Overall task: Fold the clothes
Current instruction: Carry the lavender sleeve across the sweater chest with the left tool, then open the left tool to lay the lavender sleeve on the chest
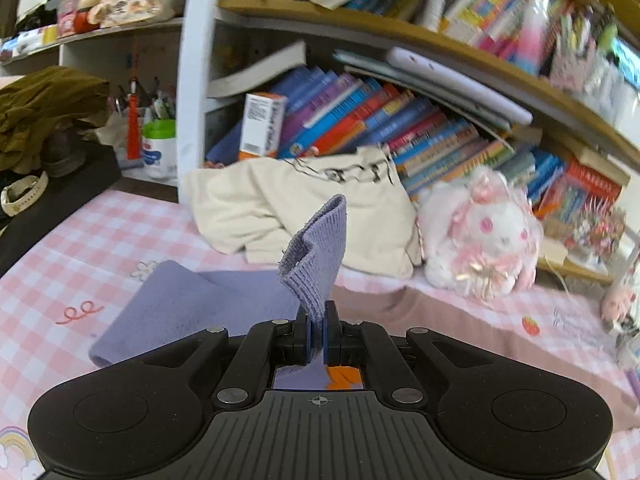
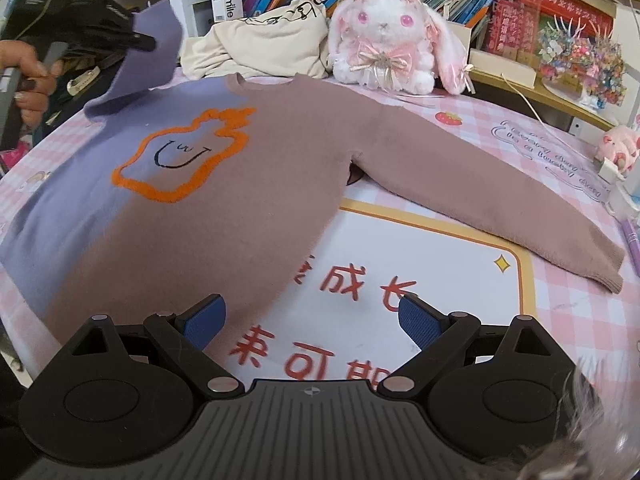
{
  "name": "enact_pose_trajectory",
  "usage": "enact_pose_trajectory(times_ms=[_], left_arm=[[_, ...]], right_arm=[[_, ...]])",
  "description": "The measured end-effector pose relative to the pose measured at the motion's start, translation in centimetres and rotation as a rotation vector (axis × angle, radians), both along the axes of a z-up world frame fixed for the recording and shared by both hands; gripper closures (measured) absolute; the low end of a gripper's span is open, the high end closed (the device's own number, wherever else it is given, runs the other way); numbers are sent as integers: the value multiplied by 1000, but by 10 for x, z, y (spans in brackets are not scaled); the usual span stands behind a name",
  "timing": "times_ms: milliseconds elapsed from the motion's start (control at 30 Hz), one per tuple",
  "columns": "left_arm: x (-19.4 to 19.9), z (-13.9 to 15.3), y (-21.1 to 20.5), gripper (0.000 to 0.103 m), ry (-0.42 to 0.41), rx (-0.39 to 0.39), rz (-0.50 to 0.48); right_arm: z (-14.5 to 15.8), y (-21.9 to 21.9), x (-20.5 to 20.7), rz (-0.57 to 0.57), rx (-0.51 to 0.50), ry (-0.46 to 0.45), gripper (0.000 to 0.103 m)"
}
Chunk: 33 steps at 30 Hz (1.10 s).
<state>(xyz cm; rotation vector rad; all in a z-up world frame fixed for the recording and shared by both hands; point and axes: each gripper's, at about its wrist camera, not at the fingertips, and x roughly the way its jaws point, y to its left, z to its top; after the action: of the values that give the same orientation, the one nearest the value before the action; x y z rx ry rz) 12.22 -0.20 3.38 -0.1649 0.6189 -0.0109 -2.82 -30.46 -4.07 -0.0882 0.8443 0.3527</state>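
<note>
A sweater [image 2: 224, 184], purple on one half and dusty pink on the other with an orange outline design, lies flat on the pink checked table cover [image 2: 500, 120]. My left gripper [image 1: 317, 330] is shut on the ribbed purple sleeve cuff [image 1: 316, 256] and holds it lifted above the table; in the right wrist view the left gripper [image 2: 140, 42] holds the purple sleeve [image 2: 148, 60] raised at the far left. The pink sleeve [image 2: 500, 208] lies stretched out to the right. My right gripper [image 2: 312, 320] is open and empty, just in front of the sweater's hem.
A cream cloth bag [image 2: 264, 48] and a pink-and-white plush rabbit [image 2: 392, 40] sit at the back edge below bookshelves [image 1: 400, 120]. A small pink toy [image 2: 616, 144] and a purple pen [image 2: 632, 240] lie at the right. A white printed mat [image 2: 440, 264] lies under the sweater.
</note>
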Motion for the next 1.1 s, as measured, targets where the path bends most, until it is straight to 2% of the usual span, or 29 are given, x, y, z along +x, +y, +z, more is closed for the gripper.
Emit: enact_pose_trajectory(times_ms=[533, 733, 967, 1100], left_arm=[[9, -25, -67, 100, 52, 114, -24], [13, -33, -87, 99, 63, 125, -43], [14, -30, -109, 99, 24, 96, -85], [17, -39, -120, 96, 62, 126, -109]], right_arm=[[-6, -35, 6, 43, 30, 19, 9], [-6, -45, 3, 26, 32, 21, 9], [-6, -53, -3, 22, 27, 19, 9], [-6, -56, -6, 17, 26, 21, 9]])
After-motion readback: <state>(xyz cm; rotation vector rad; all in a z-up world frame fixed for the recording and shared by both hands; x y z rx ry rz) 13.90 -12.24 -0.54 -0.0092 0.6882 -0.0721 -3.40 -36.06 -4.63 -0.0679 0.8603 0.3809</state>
